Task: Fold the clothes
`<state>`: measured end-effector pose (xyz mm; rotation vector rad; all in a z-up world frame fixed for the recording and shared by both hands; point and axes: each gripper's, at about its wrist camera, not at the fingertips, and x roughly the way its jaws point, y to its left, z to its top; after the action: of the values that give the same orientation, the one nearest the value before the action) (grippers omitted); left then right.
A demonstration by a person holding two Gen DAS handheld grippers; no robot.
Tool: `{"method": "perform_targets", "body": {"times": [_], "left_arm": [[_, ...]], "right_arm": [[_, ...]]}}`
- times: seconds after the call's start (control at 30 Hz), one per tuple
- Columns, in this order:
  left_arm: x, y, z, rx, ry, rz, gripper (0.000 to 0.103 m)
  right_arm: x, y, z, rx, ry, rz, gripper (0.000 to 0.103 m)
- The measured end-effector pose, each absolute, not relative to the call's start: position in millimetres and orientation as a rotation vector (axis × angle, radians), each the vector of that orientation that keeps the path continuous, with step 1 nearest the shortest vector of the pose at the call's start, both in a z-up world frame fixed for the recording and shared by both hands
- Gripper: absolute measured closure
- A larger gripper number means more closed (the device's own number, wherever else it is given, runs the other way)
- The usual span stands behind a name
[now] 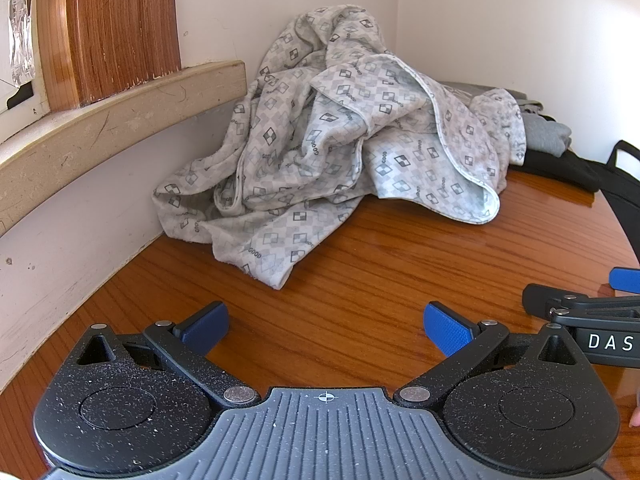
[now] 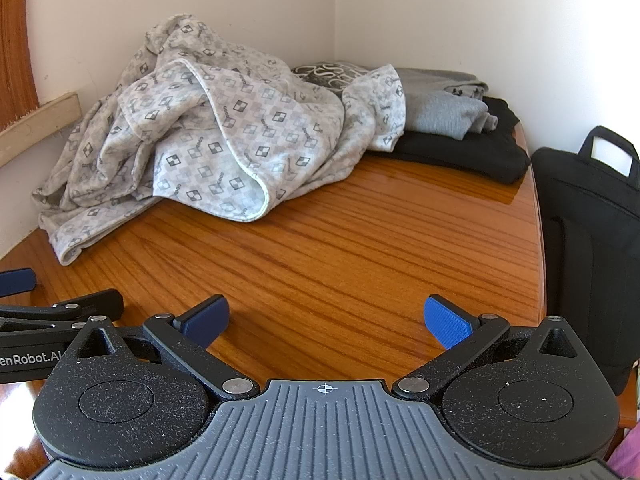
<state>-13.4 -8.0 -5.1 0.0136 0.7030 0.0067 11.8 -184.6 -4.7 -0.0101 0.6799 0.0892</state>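
A crumpled pale grey garment (image 1: 328, 140) printed with small checked diamonds lies heaped in the far corner of the wooden table (image 1: 380, 272); it also shows in the right wrist view (image 2: 208, 136). My left gripper (image 1: 326, 326) hovers open over bare wood, well short of the garment's nearest hem. My right gripper (image 2: 326, 322) is open too, nothing between its blue pads (image 2: 448, 322). The two grippers sit side by side: the right one (image 1: 592, 312) shows at the left view's right edge, the left one (image 2: 48, 312) at the right view's left edge.
Behind the heap, folded clothes are stacked by the wall: grey tops (image 2: 444, 108) on a black one (image 2: 472, 156). A black bag (image 2: 592, 232) stands off the table's right edge. White walls close the corner, with a beige ledge (image 1: 120, 112) and wooden board (image 1: 120, 28) at left.
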Motion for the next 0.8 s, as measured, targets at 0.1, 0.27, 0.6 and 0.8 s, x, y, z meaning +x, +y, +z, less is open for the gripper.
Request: {"method": "perform_targets", "body": {"times": [0.1,0.27,0.6,0.8], "left_arm": [[-14,-8,-5,0.014,0.703,0.007,0.000],[-14,-8,-5,0.014,0.703,0.007,0.000],[-16,-6,-3,0.016,0.705,0.003,0.000],[-25,3,12,0.000,0.687,-0.010,0.000]], "right_arm": [[12,-185,-5,-0.010,0.680,0.089,0.000],[12,-184,-5,-0.010,0.680,0.089,0.000],[12,-184,-6,-0.011,0.679,0.089,0.000],[11,-173,-5,-0.019,0.678,0.123,0.000]]}}
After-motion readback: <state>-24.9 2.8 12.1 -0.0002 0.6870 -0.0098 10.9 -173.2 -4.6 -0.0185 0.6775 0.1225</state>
